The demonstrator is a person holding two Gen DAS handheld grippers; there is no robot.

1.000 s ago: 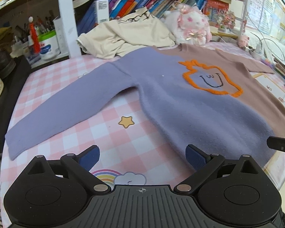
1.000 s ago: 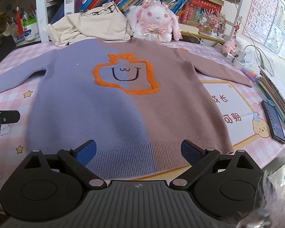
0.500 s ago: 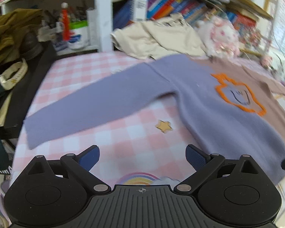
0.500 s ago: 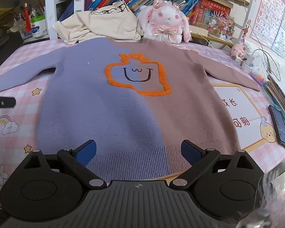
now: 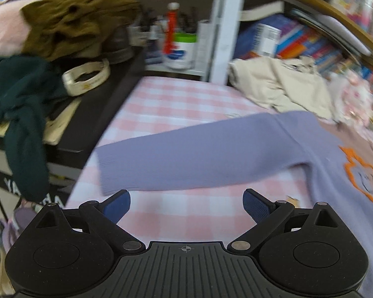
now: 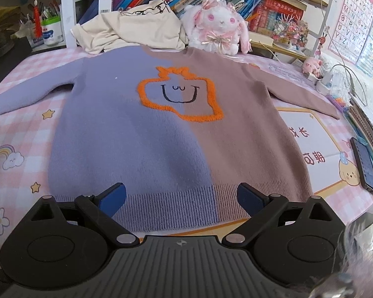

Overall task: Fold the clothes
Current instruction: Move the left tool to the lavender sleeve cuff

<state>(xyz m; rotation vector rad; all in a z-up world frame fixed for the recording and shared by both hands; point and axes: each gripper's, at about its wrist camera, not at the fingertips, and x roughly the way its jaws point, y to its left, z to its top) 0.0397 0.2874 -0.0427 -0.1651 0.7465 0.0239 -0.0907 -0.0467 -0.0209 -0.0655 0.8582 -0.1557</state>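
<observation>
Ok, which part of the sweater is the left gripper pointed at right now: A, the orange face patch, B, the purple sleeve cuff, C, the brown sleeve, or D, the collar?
B: in the left wrist view the open left gripper sits just short of the purple sleeve cuff of the sweater, not touching it.

A long-sleeved knit sweater (image 6: 176,134), lilac on one half and dusty brown on the other, lies flat and face up, unfolded, with a fuzzy orange outline enclosing a black stitched smiling face (image 6: 180,94) across the centre seam. Its ribbed hem (image 6: 171,206) is nearest the right wrist camera and its neckline points away. The lilac sleeve (image 5: 194,159) extends straight out sideways, ending in a ribbed cuff (image 5: 104,171), while the brown sleeve (image 6: 303,96) angles outward on the opposite side.
</observation>
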